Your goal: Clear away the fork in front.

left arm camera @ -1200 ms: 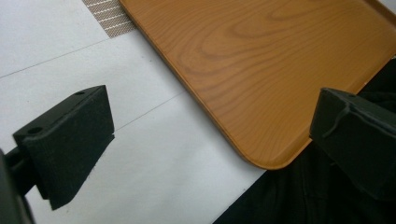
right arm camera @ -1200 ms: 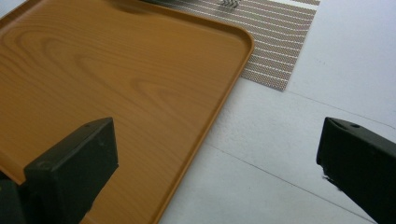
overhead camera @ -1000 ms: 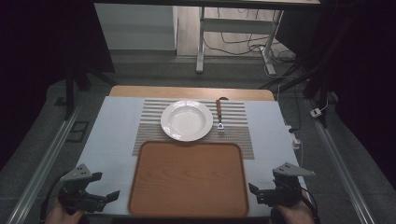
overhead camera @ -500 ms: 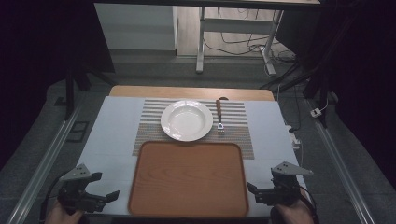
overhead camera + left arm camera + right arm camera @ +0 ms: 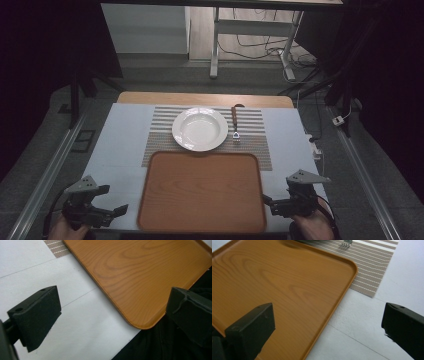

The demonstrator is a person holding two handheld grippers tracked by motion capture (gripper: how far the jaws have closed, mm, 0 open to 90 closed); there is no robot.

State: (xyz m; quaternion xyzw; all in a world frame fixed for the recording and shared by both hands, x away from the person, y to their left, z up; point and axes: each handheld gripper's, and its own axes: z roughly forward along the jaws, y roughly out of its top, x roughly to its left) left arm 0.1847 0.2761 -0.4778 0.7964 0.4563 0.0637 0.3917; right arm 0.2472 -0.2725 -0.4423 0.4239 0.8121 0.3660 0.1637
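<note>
Table (image 5: 125,135) covered in a pale grey-white surface, wooden edge showing at the far side. Wooden tray (image 5: 202,190) sits at the near edge, centred, empty, rounded corners and a low raised rim. Behind it lies a striped placemat (image 5: 255,140); the tray's far edge overlaps the mat's near edge.

White plate (image 5: 200,129) rests on the placemat, slightly left of the mat's centre, upright and empty. Fork (image 5: 235,124) lies on the mat just to the right of the plate, apart from it, brown handle pointing away, tines toward the tray.

Left gripper (image 5: 107,212) is held low at the near left corner of the table, beside the tray's left edge, not touching it. In the left gripper view its jaws stand wide apart with nothing between them; the tray's near corner (image 5: 140,290) and bare table lie under the gap.

Right gripper (image 5: 272,204) is held at the near right corner, just beside the tray's right edge. In the right gripper view the jaws are spread wide and grip nothing; the tray (image 5: 277,287) lies below the left jaw, the placemat (image 5: 372,267) beyond, fork tines (image 5: 345,245) at the top edge.

A hand (image 5: 315,227) is partly visible behind the right gripper.
</note>
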